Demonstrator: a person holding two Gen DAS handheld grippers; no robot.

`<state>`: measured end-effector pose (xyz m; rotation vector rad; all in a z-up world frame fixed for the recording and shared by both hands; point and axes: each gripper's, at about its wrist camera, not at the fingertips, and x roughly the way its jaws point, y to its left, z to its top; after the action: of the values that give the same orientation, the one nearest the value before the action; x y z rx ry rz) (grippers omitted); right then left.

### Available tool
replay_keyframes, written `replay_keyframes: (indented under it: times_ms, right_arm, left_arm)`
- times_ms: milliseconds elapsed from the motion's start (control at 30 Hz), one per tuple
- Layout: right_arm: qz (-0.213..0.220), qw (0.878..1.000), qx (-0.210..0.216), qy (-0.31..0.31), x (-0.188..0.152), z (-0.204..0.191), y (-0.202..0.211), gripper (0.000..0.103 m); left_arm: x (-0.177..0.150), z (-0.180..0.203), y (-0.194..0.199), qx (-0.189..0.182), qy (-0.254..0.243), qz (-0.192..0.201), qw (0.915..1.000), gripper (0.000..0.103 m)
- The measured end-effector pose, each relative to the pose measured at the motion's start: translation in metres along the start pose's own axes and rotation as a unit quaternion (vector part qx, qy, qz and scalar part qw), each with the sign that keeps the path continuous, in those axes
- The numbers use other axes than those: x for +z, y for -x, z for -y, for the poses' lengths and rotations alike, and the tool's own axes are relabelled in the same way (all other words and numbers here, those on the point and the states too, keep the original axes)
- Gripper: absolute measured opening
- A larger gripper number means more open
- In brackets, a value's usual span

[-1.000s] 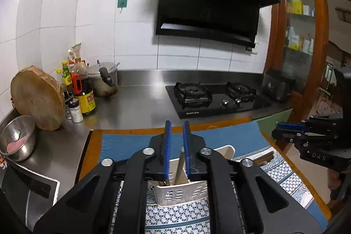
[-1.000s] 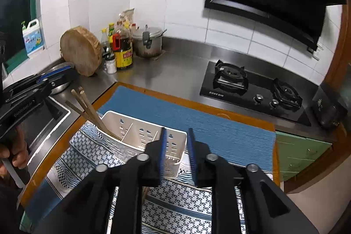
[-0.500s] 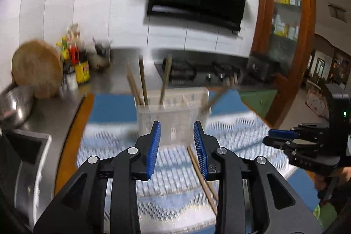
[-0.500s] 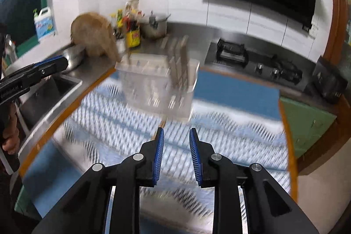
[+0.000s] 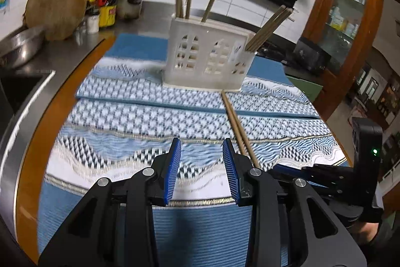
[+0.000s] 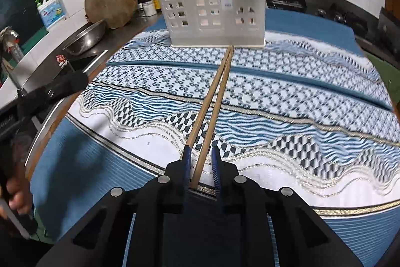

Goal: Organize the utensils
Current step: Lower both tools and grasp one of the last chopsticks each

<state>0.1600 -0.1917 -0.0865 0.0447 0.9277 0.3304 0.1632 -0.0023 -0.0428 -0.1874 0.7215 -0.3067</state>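
A white slotted utensil holder (image 5: 208, 55) (image 6: 213, 9) stands upright on a blue patterned mat (image 5: 140, 114) (image 6: 300, 101), with several wooden chopsticks standing in it. Two loose chopsticks (image 5: 236, 124) (image 6: 213, 96) lie on the mat, running from the holder's base toward me. My right gripper (image 6: 201, 154) is low over the mat, its jaws part open around the near ends of the loose pair, one stick between them. My left gripper (image 5: 201, 149) is open and empty, just left of the loose chopsticks.
A round wooden block (image 5: 56, 10) (image 6: 111, 6), sauce bottles (image 5: 105, 5), a steel bowl (image 5: 18, 45) (image 6: 86, 38) and a sink (image 5: 15, 89) lie to the left. A gas stove (image 6: 285, 1) and a cabinet (image 5: 342, 14) are behind and right.
Both grippers drew back and dropped low to the mat from above the holder. The left gripper opened, leaving its chopsticks in the holder. The right gripper now straddles the loose pair.
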Motion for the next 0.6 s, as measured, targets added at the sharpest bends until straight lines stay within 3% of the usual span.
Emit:
replay_keyframes:
  times_ms: [100, 367, 600]
  right_arm:
    - [-0.006, 1.000, 0.001, -0.006, 0.000, -0.002, -0.009, 0.015]
    - [0.001, 0.998, -0.053, 0.027, -0.003, -0.014, -0.018, 0.010]
    - [0.024, 0.998, -0.060, 0.012, -0.009, 0.006, 0.010, 0.007]
  left_arm:
    - [-0.007, -0.003, -0.004, 0.003, 0.003, -0.007, 1.0000, 0.035]
    - [-0.019, 0.007, -0.013, -0.004, -0.002, -0.024, 0.9997, 0.035]
    - [-0.027, 0.035, -0.033, -0.017, -0.026, -0.044, 0.9985, 0.035]
